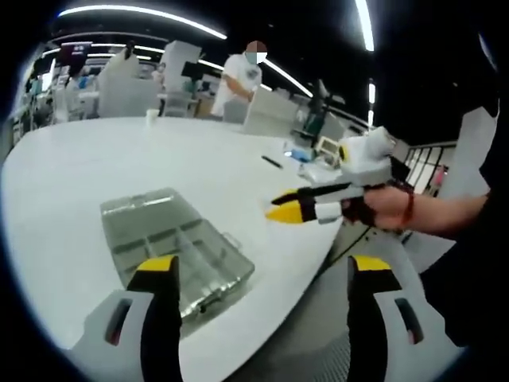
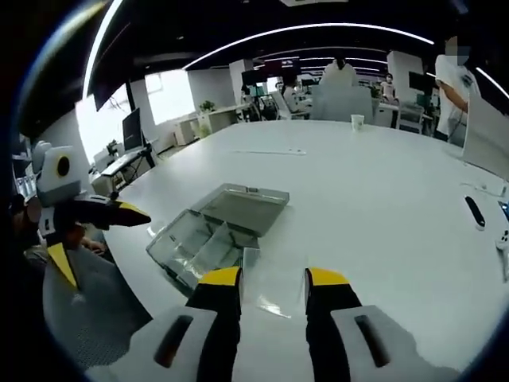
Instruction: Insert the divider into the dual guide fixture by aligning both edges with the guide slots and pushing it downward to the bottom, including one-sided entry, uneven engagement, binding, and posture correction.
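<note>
A clear plastic compartment box (image 1: 176, 243) lies open on the white table (image 1: 119, 155), near its front edge. My left gripper (image 1: 264, 269) hovers over that edge, open wide, nothing between its jaws, the box just ahead of its left jaw. My right gripper (image 1: 296, 208) comes in from the right, held above the table beside the box. In the right gripper view the box (image 2: 208, 235) sits ahead with its lid (image 2: 245, 203) laid back. My right gripper (image 2: 273, 280) is shut on a small clear divider (image 2: 274, 282). The left gripper (image 2: 94, 213) shows at the left, spread open.
A person in white (image 1: 242, 76) stands at the table's far side. A paper cup (image 2: 357, 121) stands far back; a dark pen (image 2: 473, 211) and small items (image 1: 306, 155) lie to the right. The table's curved edge (image 1: 318, 263) runs close below both grippers.
</note>
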{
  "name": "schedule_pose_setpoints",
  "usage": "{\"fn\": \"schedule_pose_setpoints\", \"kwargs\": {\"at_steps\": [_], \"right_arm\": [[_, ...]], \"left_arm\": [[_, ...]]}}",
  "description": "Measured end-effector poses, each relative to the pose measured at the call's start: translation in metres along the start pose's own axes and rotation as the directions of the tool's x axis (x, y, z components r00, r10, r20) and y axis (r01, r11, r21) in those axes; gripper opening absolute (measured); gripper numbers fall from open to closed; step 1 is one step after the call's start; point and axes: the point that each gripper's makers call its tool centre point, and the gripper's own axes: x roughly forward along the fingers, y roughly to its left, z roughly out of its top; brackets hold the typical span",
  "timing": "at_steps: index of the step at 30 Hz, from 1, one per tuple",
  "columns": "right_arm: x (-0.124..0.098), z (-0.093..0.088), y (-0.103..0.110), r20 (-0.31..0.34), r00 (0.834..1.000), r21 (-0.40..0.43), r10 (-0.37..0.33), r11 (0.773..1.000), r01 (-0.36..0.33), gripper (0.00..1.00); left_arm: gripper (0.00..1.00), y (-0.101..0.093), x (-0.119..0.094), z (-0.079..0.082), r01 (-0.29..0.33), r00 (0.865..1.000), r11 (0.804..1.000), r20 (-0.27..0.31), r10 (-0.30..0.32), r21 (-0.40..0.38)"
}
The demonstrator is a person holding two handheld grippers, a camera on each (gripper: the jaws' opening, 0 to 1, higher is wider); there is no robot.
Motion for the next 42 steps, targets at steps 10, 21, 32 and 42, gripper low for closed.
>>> {"fn": "schedule_pose_setpoints", "kwargs": {"at_steps": [10,21,32,42], "right_arm": [[-0.006,0.003,0.021,0.0,1.0,-0.038,0.028,0.999,-0.028,0.27],[-0.008,0.011,0.051,0.024,0.998,-0.062,0.062,0.996,-0.06,0.27],[-0.001,0.022,0.078,0.033,0.993,-0.088,0.111,0.99,-0.107,0.27],[0.0,0.029,0.094,0.052,0.987,-0.074,0.155,0.986,-0.151,0.27]], "left_arm": [[0.83,-0.007,-0.003,0.004,0.012,1.0,1.0,0.02,-0.012,0.005],[0.82,0.0,-0.022,0.004,-0.024,0.999,1.0,0.046,0.024,-0.008],[0.8,0.011,-0.03,0.007,-0.052,0.996,0.997,0.077,0.056,-0.056],[0.79,0.019,-0.036,0.006,-0.066,0.994,0.994,0.086,0.073,-0.085]]}}
